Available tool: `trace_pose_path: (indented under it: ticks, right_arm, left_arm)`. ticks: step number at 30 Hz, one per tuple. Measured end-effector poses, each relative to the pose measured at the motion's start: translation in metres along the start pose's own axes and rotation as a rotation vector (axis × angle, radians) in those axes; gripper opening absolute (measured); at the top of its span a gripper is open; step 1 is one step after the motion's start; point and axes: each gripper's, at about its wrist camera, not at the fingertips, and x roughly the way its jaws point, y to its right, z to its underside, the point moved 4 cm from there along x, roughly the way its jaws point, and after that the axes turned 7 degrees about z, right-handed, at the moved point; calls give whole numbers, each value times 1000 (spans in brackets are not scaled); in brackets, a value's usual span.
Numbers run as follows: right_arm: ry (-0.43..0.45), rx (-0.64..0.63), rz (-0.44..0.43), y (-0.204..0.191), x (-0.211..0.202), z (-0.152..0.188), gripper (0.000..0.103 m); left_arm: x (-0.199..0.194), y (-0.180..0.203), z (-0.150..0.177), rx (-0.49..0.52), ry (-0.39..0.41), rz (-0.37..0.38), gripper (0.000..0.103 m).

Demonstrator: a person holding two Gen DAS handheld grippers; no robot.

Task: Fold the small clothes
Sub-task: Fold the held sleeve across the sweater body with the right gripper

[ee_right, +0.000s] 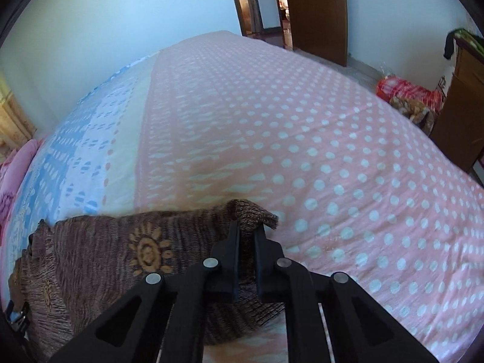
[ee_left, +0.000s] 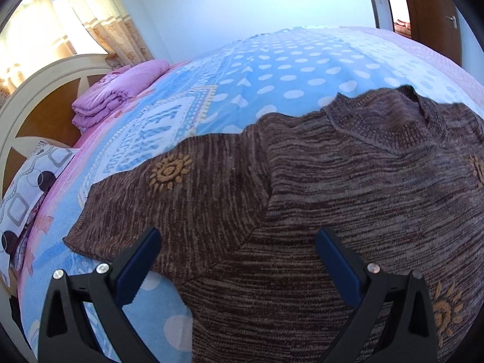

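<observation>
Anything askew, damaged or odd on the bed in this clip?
Nothing damaged. The brown sweater lies spread on the bedspread, with one end bunched where the right tongs pinch it. The left tongs hang open over it.

Home bedroom: big bed [ee_right: 302, 151] w/ dotted pink-and-blue cover, curved headboard [ee_left: 45, 90] at its head, folded purple quilt [ee_left: 121, 90] and pillow [ee_left: 27, 187] by it, curtains [ee_left: 99, 18] behind, wooden door [ee_right: 317, 12] past bed's foot.

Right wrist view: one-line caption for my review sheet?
Right claw shut on a bunched edge of the brown knit sweater, lying on the pink dotted bedspread.
</observation>
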Motion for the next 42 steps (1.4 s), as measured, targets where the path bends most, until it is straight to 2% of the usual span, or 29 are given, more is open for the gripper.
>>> trace_pose_path:
  ticks: [10,26,36,42]
  right_arm:
    - [62,-80,-50,-52,-60,-17,6]
    - [104,-214,-177,-173,-134,-9,6]
    - [82,-282,-311,-260,-145,13,6]
    - [6,-286,-407,-318,-116,50,6]
  left_arm:
    - [-2,-8,0,-44,23,6,103]
    - [1,-15,0,-90,30,32,103]
    - [4,-17,2,-109,15,10,103]
    - [11,-21,5,-131,-14,33,103]
